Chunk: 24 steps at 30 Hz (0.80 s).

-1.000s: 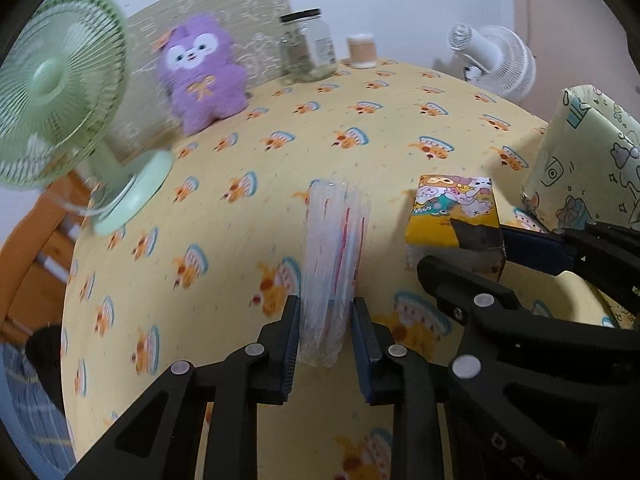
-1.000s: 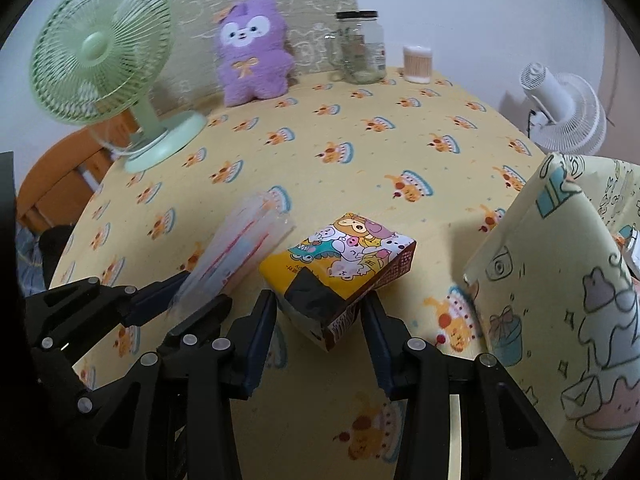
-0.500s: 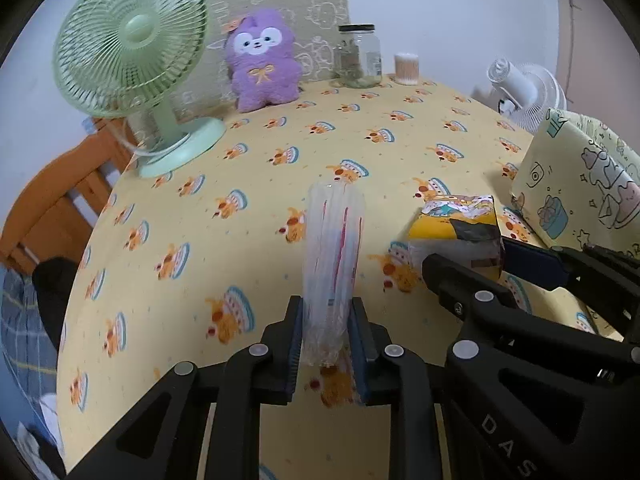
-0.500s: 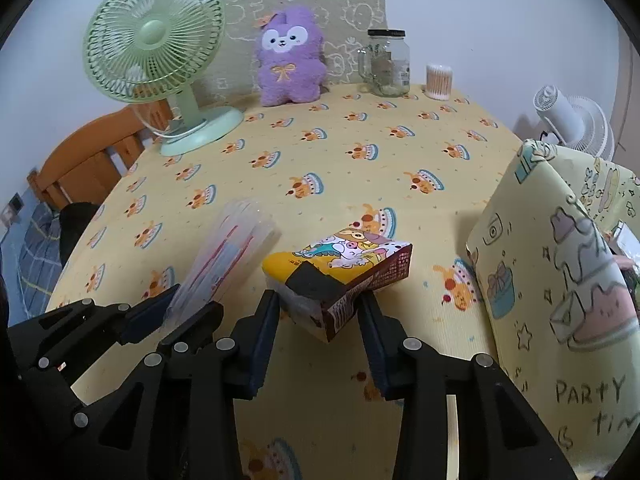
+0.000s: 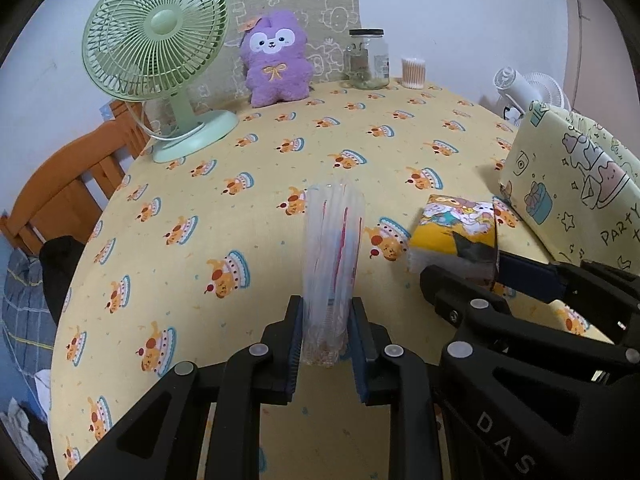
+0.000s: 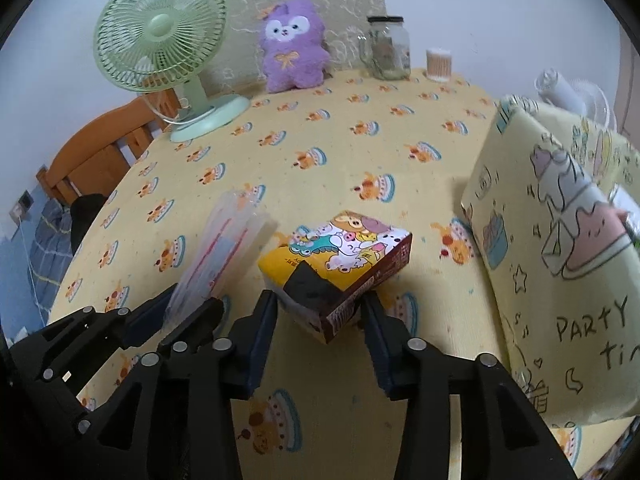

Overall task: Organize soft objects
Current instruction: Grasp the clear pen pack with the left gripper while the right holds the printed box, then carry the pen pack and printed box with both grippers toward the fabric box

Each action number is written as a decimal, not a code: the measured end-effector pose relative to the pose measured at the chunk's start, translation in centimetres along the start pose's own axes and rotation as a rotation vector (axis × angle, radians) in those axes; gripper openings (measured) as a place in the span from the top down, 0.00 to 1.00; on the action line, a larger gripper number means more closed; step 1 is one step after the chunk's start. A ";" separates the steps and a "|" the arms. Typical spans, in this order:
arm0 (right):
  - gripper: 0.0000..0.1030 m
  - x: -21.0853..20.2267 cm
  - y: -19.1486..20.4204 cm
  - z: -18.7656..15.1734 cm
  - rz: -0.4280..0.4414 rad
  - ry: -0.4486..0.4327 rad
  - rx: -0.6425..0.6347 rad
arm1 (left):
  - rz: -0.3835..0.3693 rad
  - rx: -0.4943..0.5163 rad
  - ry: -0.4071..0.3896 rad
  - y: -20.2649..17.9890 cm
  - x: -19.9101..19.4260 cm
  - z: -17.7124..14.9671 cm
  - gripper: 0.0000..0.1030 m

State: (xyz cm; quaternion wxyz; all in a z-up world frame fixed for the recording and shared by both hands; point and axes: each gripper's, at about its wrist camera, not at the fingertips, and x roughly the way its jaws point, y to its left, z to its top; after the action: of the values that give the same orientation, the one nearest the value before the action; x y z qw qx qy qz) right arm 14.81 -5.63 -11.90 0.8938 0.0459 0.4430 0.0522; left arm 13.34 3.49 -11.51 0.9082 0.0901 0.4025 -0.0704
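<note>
My left gripper (image 5: 326, 312) is shut on the near end of a clear plastic packet (image 5: 334, 240) with red and blue stripes, which sticks out forward over the yellow tablecloth (image 5: 280, 168). To its right, my right gripper (image 6: 320, 304) holds a yellow cartoon-printed tissue pack (image 6: 344, 252) tilted above the cloth. Its jaws are opening, with the pads still against the pack's sides. In the right wrist view the left gripper (image 6: 188, 304) and the packet (image 6: 224, 248) show at lower left. A purple plush toy (image 5: 276, 60) sits upright at the table's far edge.
A green desk fan (image 5: 156, 40) stands far left; a glass jar (image 5: 368, 60) and a cotton-swab tub (image 5: 414, 72) stand at the back. A yellow "PARTY" gift bag (image 6: 560, 260) stands close on the right, a white fan (image 5: 520, 88) behind it. A wooden chair (image 5: 72, 184) is at the left edge.
Both grippers have drawn back across the table with their loads, so fan and plush look farther off. The left view has rolled level. The right jaws stand slightly wider.
</note>
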 end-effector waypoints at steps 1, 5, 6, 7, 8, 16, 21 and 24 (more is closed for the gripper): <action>0.46 0.0 0.0 0.0 -0.009 0.002 -0.003 | 0.004 0.002 -0.001 0.0 0.1 0.0 0.80; 0.33 0.3 -0.2 0.3 -0.039 0.001 -0.007 | 0.016 0.007 -0.002 0.4 0.4 0.2 0.80; 0.32 0.5 -0.2 0.4 -0.041 0.003 -0.005 | 0.022 0.014 -0.003 0.4 0.5 0.3 0.80; 0.31 0.6 -0.2 0.5 -0.044 0.004 -0.004 | 0.027 0.021 -0.002 0.5 0.7 0.4 0.80; 0.30 0.9 -0.1 0.6 -0.049 0.008 -0.002 | 0.029 0.024 0.000 0.6 0.8 0.5 0.80; 0.27 2.2 0.7 1.9 -0.074 0.018 0.002 | 0.026 0.018 0.005 2.0 2.0 1.4 0.80; 0.22 3.1 1.0 2.4 -0.078 0.023 0.005 | 0.025 0.004 0.009 2.8 2.4 1.6 0.80; 0.19 3.3 1.1 2.5 -0.080 0.017 0.005 | 0.018 -0.006 0.009 3.3 2.5 1.6 0.80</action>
State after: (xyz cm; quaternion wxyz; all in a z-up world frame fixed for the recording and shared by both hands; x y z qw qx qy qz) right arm 18.75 -4.18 -12.83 0.8912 0.0298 0.4524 0.0159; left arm 16.85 6.18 -11.97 0.9073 0.0914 0.4060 -0.0607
